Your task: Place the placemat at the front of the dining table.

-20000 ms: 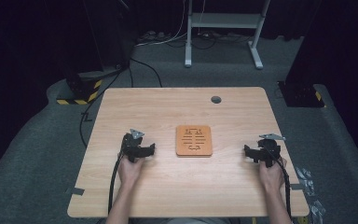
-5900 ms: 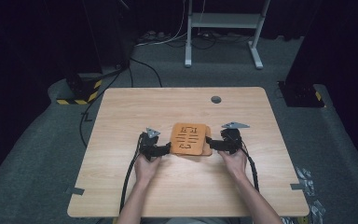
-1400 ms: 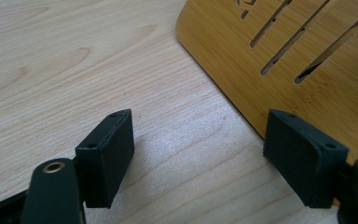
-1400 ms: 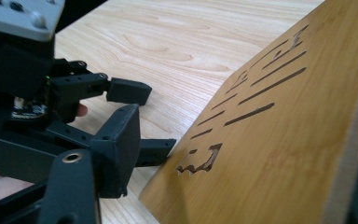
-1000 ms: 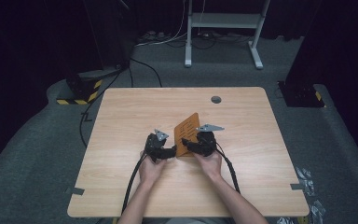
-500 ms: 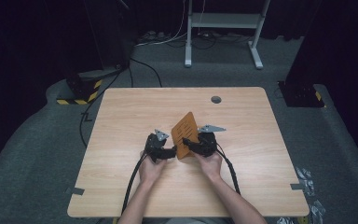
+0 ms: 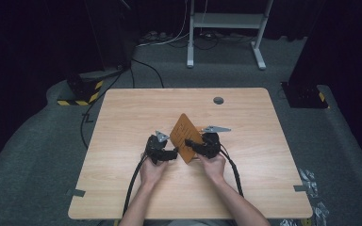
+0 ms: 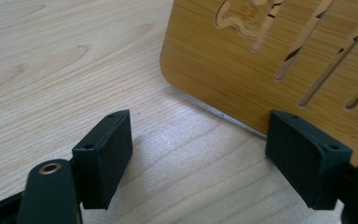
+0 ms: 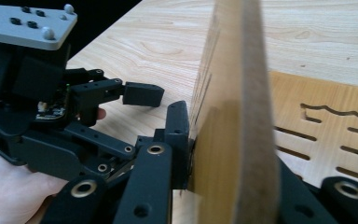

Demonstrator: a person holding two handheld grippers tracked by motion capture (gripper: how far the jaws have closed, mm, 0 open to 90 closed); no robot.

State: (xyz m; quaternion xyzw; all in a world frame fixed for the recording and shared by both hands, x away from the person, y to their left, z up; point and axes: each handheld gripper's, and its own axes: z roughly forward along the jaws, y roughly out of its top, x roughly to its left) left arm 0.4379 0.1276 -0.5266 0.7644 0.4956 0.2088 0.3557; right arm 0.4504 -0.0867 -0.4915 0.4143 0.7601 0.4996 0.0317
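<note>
Bamboo board [image 7: 185, 137] on edge, tilted

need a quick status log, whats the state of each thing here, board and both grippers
orange-brown bamboo board with cut-out slots: tilted up on its lower edge, no longer flat
right gripper: jaws just closed, clamped on the board's edge
left gripper: open, nothing gripped, beside the board's corner
light wooden table: bare around the board

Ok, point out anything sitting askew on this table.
The bamboo board stands tilted on its lower edge instead of lying flat, clamped in the right gripper. The left gripper waits open beside it.
</note>
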